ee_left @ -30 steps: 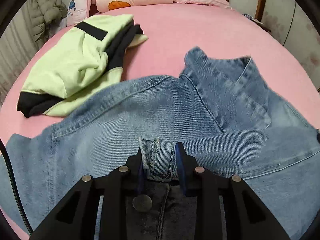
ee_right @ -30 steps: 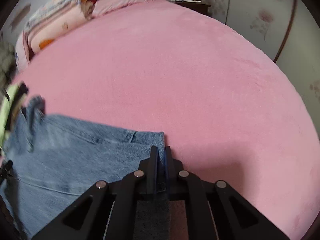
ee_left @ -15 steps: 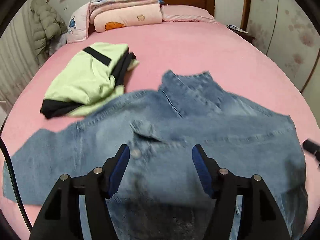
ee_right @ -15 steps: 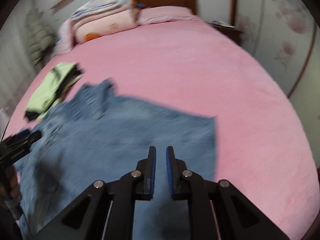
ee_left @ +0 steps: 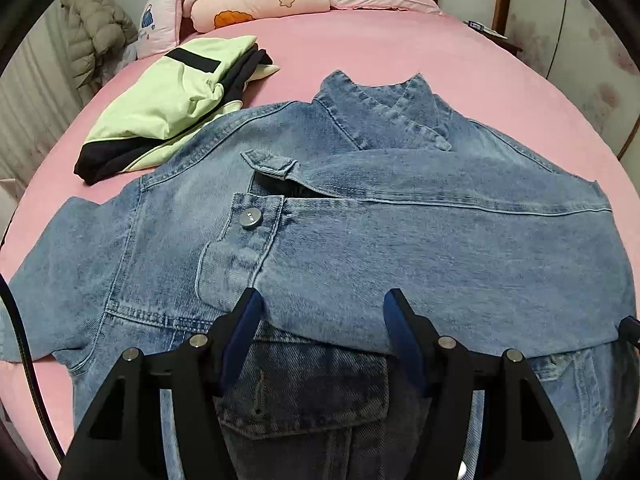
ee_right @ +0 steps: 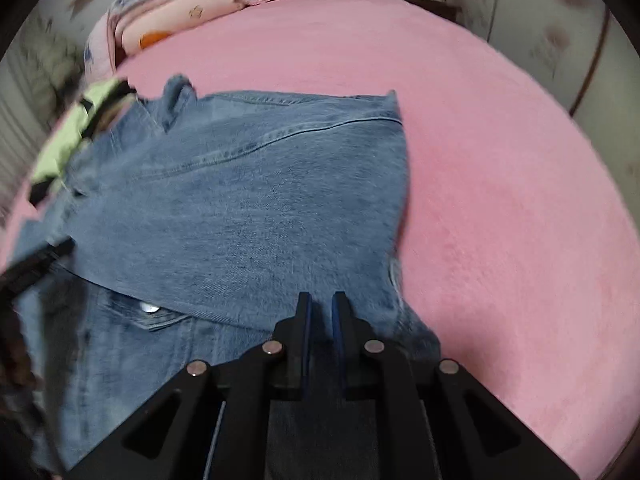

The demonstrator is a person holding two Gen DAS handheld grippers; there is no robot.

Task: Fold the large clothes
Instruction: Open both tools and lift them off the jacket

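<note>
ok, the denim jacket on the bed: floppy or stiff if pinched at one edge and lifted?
Probably floppy but heavy: the denim jacket drapes flat on the pink bed, its folded sleeve lying limp. Thick seams and the cuff likely hold creases. Coarse weave looks unlikely to slip.

the denim jacket [ee_left: 400, 248] runs off the bottom edge behind the left hand-held gripper [ee_left: 322, 308]; in the right wrist view, motion blur smears the green garment [ee_right: 76, 128] and a dark shape at the left edge beyond recognition.
</note>
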